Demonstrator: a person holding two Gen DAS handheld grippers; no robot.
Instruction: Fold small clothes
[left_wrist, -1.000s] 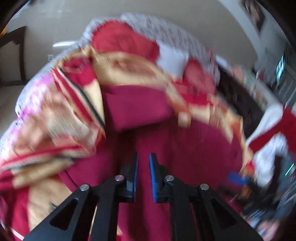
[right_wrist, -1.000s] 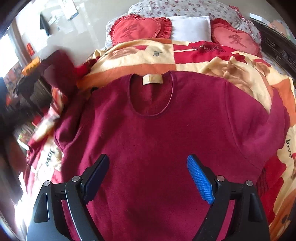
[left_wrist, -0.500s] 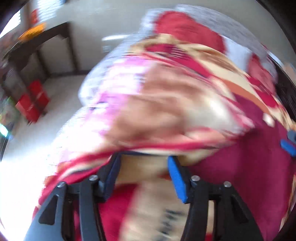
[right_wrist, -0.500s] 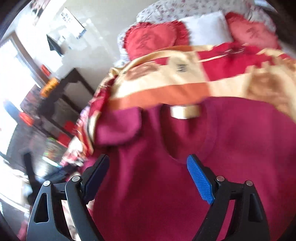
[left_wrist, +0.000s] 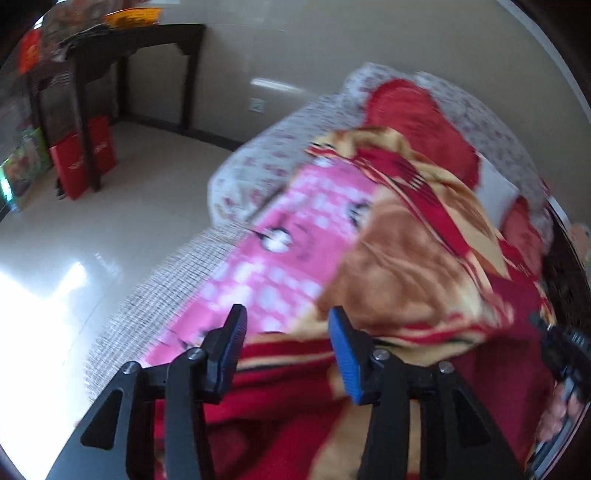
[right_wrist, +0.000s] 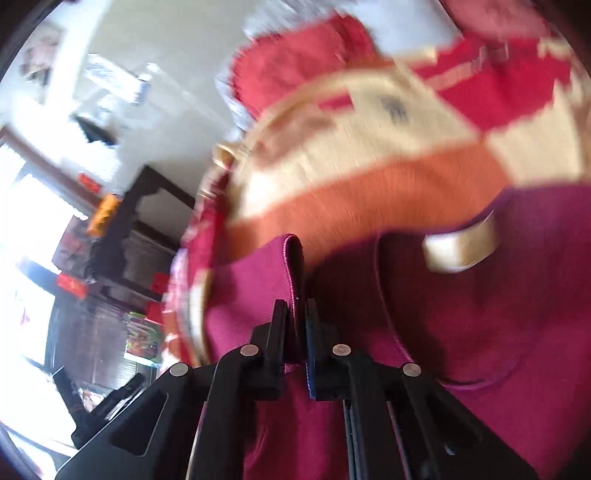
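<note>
A dark red sweater (right_wrist: 480, 306) lies on a red, orange and cream blanket (right_wrist: 369, 177) on a bed. Its neck label (right_wrist: 461, 247) shows at the right. My right gripper (right_wrist: 295, 314) is shut on a raised fold of the sweater's left shoulder (right_wrist: 291, 258). My left gripper (left_wrist: 284, 339) is open and empty over the blanket's left edge (left_wrist: 406, 280), above a pink sheet (left_wrist: 288, 251). The sweater shows in the left wrist view at the far right (left_wrist: 517, 354), beside my right gripper's body (left_wrist: 565, 347).
The bed's side edge (left_wrist: 155, 295) drops to a shiny tiled floor (left_wrist: 110, 206). A dark wooden table (left_wrist: 122, 48) with red bags (left_wrist: 74, 166) under it stands by the wall. Red heart cushions (left_wrist: 417, 118) lie at the bed's head.
My right gripper moved to the sweater's left shoulder and shut on a fold of it. My left gripper opened and swung left off the sweater to the blanket's edge.
</note>
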